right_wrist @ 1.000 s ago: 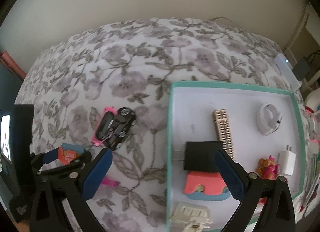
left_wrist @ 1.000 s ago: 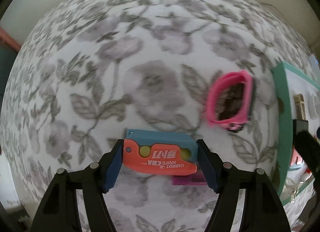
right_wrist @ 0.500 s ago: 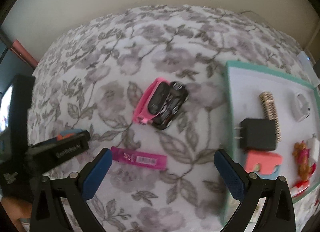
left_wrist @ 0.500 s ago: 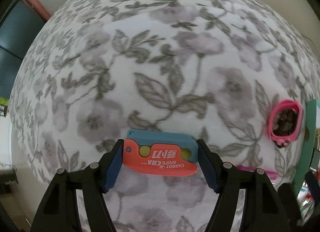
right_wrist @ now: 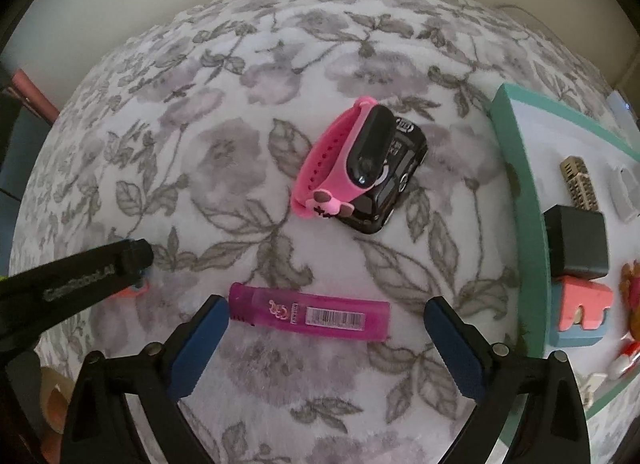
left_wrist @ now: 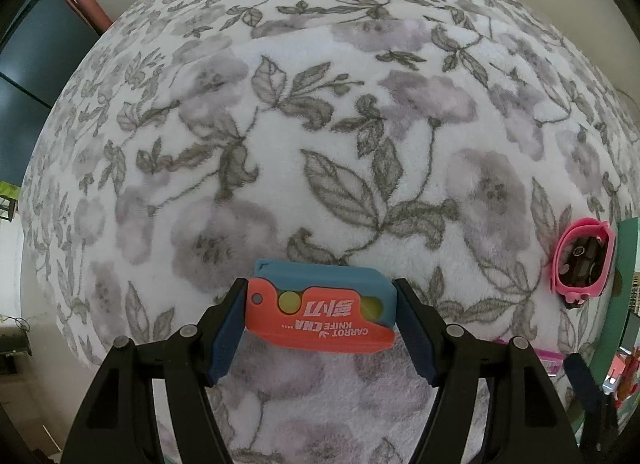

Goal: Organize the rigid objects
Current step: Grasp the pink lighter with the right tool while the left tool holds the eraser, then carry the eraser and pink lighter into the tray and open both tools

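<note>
My left gripper [left_wrist: 320,316] is shut on an orange and blue toy carrot knife [left_wrist: 320,318], held across its pads above the floral blanket [left_wrist: 320,144]. A magenta lighter [right_wrist: 308,314] lies flat on the blanket between the fingers of my right gripper [right_wrist: 326,328], which is open, low over it and wider than the lighter. Beyond it a pink watch [right_wrist: 336,168] leans on a black toy car [right_wrist: 396,184]. The watch [left_wrist: 582,264] also shows at the right edge of the left wrist view.
A teal-rimmed white tray [right_wrist: 516,184] at the right holds a black charger [right_wrist: 576,240], a salmon and blue block [right_wrist: 580,312], a beige comb-like piece [right_wrist: 578,184] and other small items. The left tool's black arm [right_wrist: 80,280] reaches in from the left.
My left gripper carried the carrot knife left, away from the tray and watch. My right gripper left the tray, moving left and down until its fingers straddle the magenta lighter.
</note>
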### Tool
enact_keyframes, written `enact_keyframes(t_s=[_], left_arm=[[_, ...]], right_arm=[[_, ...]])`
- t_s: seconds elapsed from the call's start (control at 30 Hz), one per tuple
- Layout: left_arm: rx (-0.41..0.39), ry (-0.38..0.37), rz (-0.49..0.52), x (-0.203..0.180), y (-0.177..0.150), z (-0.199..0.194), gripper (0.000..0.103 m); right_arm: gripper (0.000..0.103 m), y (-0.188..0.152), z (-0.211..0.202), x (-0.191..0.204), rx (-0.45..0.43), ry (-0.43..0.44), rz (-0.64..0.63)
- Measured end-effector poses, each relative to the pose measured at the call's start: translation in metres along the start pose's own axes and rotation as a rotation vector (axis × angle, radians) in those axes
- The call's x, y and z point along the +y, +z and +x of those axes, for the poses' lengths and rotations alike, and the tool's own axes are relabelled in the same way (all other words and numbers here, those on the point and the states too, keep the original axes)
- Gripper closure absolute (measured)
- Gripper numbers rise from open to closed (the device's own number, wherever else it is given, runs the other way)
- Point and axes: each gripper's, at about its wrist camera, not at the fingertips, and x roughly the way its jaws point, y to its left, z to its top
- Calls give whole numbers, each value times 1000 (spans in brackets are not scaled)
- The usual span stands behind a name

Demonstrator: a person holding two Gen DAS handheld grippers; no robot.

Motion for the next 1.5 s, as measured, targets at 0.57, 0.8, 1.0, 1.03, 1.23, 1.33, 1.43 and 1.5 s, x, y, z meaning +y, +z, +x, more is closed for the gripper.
enact_keyframes(t_s=[0.57,0.8,1.0,1.03,1.23,1.33,1.43,1.5], left_arm=[[5,3,-6,-6,10,11,31],[4,5,-4,-8,10,10,31],[4,0,-4,-7,9,10,31],[4,-3,-3,-7,9,10,31],[-5,-23,11,-11,9,6,31],[-18,-46,7,-14,10,0,31],[-49,-64,-4,-15,12,-15,31],[-78,-74,-11,-14,15,-28,31]], right_arm=[[11,1,18,33,-41,-95,-49],[18,-14,10,25,-46,-99,-20],[20,-18,3,23,-48,-87,-16],[20,-18,1,22,-47,-83,-14],[20,-16,-19,7,-64,-72,1],[19,-14,-29,1,-84,-66,6],[19,-11,-42,-4,-112,-72,6],[19,-10,-52,-9,-138,-75,8]])
